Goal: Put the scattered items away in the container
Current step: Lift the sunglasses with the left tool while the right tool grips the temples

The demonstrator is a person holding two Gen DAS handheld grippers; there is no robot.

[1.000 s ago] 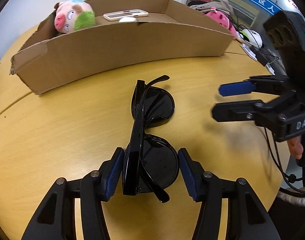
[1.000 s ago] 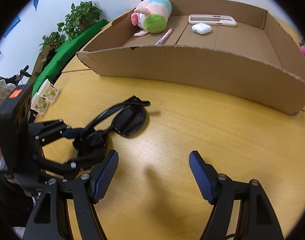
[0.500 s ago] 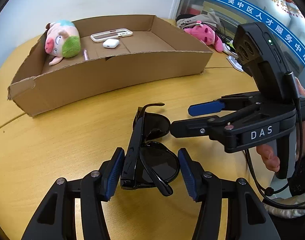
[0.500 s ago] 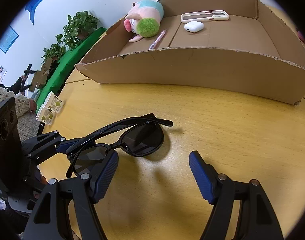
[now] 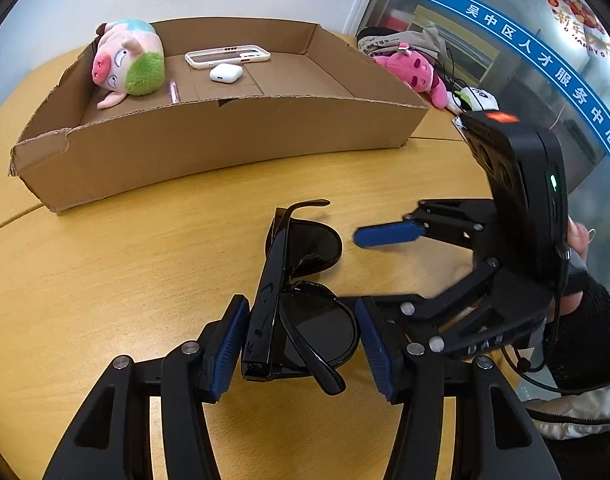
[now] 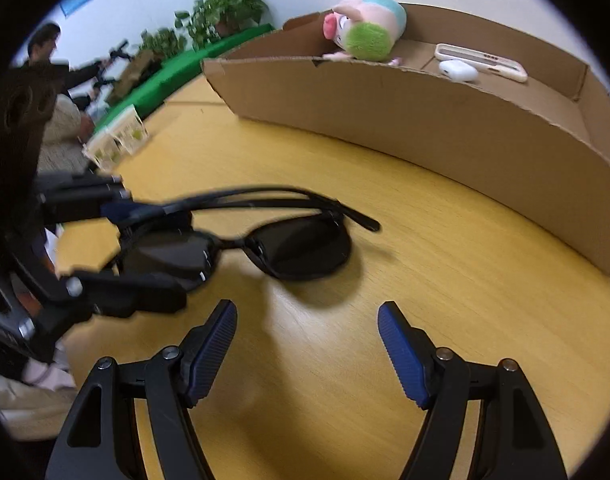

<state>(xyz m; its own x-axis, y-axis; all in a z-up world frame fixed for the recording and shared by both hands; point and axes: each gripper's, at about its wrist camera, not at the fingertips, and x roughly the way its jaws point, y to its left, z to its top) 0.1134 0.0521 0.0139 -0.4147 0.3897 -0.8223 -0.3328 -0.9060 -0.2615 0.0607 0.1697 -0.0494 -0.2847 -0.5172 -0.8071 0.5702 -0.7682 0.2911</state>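
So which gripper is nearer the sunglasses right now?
Left. The left gripper has the sunglasses between its pads at one lens; the right gripper hangs open just short of them.

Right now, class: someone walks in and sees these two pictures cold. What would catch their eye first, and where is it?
First, the black sunglasses, clamped at one lens between the left gripper pads, low over the wooden table. Next, the right gripper, open and empty beside them. Behind stands the cardboard box, with a plush pig in its left corner.
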